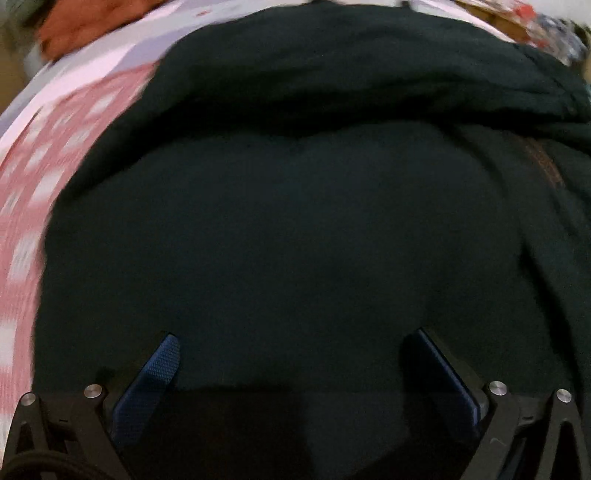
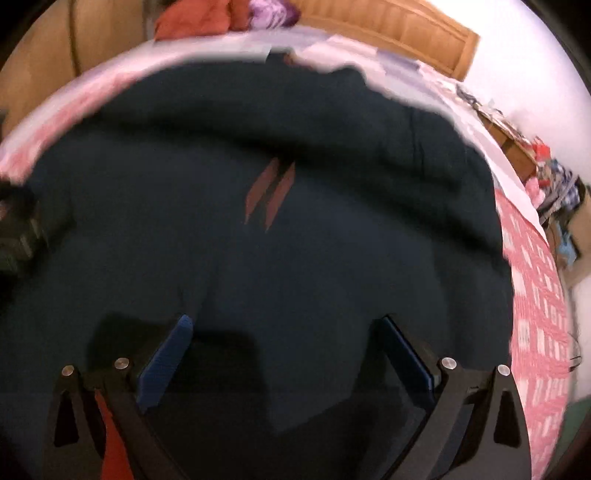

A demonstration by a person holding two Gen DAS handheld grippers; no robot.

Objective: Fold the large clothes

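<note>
A large dark garment [image 1: 288, 229] lies spread over a bed and fills both views. In the right wrist view the garment [image 2: 332, 221] carries two reddish slash marks [image 2: 271, 195] near its middle. My left gripper [image 1: 295, 339] is open just above the cloth, blue-padded fingers [image 1: 155, 373] wide apart, holding nothing. My right gripper [image 2: 284, 325] is also open over the near part of the garment, empty. A folded ridge of cloth [image 1: 332, 103] runs across the far side. Both views are blurred by motion.
The bed has a pink and white patterned cover [image 1: 33, 192], which also shows in the right wrist view [image 2: 535, 295]. Orange and purple clothes [image 2: 229, 18] lie at the far end by a wooden headboard [image 2: 406, 37]. Clutter [image 2: 554, 177] sits at the right.
</note>
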